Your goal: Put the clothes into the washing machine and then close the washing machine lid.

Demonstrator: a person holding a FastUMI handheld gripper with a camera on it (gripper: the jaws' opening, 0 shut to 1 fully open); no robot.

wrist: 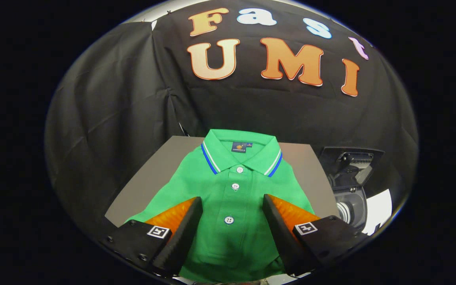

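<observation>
A green polo shirt (234, 198) lies folded flat on a grey table (149, 178), its collar with blue and white stripes pointing away from me. My gripper (232, 204) hovers over the shirt's buttoned front, open, with the placket showing in the wide gap between the two fingers. Neither finger presses on the cloth. Beyond the right finger, off the table's right side, stands the washing machine (350, 186), its lid raised and the drum opening visible below it.
Black cloth walls close off the booth behind and to the left of the table. The table's right edge (323, 186) runs close beside the washing machine.
</observation>
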